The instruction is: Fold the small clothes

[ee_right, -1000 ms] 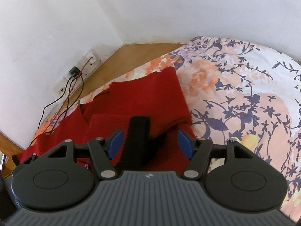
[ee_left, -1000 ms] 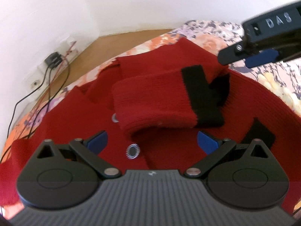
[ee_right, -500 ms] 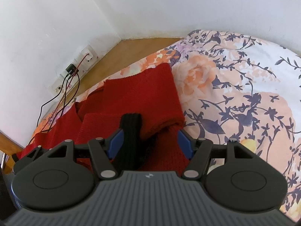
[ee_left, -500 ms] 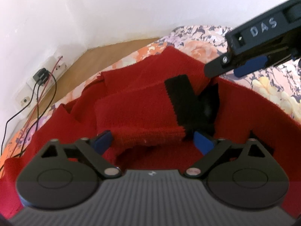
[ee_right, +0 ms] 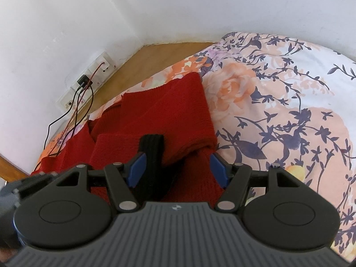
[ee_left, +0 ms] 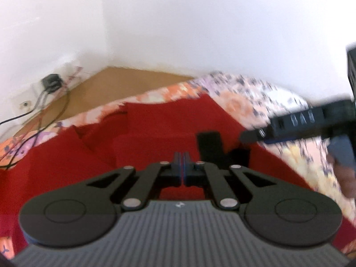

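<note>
Two claws are working the red sweater (ee_right: 169, 109) lying on the bed (ee_right: 278, 93): your left claw (ee_left: 183, 168) is closed, apparently pinching knit; right claw (ee_right: 178, 169) is gaping over the black cuff (ee_right: 152, 153). Keep edges aligned.

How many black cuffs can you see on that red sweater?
2. One black cuff ends the sleeve folded across the red sweater; a second black cuff lies just right of it. Any others may be hidden.
</note>
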The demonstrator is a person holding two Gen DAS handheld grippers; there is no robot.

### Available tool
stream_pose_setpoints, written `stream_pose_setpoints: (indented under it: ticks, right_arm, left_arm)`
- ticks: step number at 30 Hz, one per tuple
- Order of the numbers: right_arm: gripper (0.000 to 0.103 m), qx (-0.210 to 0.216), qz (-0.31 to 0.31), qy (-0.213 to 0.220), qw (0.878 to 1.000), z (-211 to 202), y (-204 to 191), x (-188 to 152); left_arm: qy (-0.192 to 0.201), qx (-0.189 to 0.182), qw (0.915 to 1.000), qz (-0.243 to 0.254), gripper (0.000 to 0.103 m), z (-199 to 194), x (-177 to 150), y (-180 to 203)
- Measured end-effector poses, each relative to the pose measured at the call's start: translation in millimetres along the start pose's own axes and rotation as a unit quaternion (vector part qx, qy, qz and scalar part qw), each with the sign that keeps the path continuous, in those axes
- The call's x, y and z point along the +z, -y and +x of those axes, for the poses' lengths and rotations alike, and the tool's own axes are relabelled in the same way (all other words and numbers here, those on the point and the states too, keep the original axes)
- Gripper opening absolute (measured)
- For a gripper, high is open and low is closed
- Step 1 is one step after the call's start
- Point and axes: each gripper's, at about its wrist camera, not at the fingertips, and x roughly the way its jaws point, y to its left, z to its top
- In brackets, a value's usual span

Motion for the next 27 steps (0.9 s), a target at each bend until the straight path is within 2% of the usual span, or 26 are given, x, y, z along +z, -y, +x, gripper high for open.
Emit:
stream_pose_setpoints:
  ticks: [4,10,11,12,13,14,15,22,27]
  right_arm:
    - [0.071,0.001,0.0,-0.003,1.0,2.3,0.0,0.0]
    - [0.071,0.002,-0.005,-0.003,1.0,2.5,-2.0,0.4]
    - [0.071,0.002,-0.005,-0.003,1.0,2.4,-2.0,0.2]
    - [0.071,0.001,-0.005,-0.003,1.0,2.2,-2.2,0.3]
    - [0.071,0.001,-0.004,-0.003,1.0,2.0,-2.3,0.2]
    - [0.071,0.001,-0.004,-0.003,1.0,1.7,-2.1,0.1]
    - [0.071,0.001,-0.003,-0.003,1.0,1.4,-1.8,0.0]
    - [0.071,-0.002,0.004,-0.002,1.0,-0.4,1.4,-1.9]
    - [0.071,-0.005,0.009,-0.003,1.0,-1.6,2.3,-3.2]
  left_arm:
    - [0.007,0.021,0.9996,-0.02,0.002,-5.3,6.5,-18.9]
    - [-0.036,0.009,0.9993,0.001,0.007,1.0,2.3,-19.8]
    - [-0.044,0.002,0.999,0.008,0.012,1.8,0.3,-18.2]
    - [-0.051,-0.003,0.9985,0.018,0.032,3.0,-1.3,-15.4]
    - [-0.057,-0.004,0.9979,0.031,0.045,3.6,-3.4,-11.8]
    - [-0.058,0.0,0.9974,0.044,0.065,3.7,-6.6,-7.8]
    - [-0.054,0.004,0.9969,0.057,0.07,3.6,-9.2,-4.5]
    - [-0.073,-0.003,0.9881,0.135,0.07,12.6,-22.8,16.1]
    - [-0.083,0.007,0.9771,0.196,0.07,25.4,-34.3,23.1]
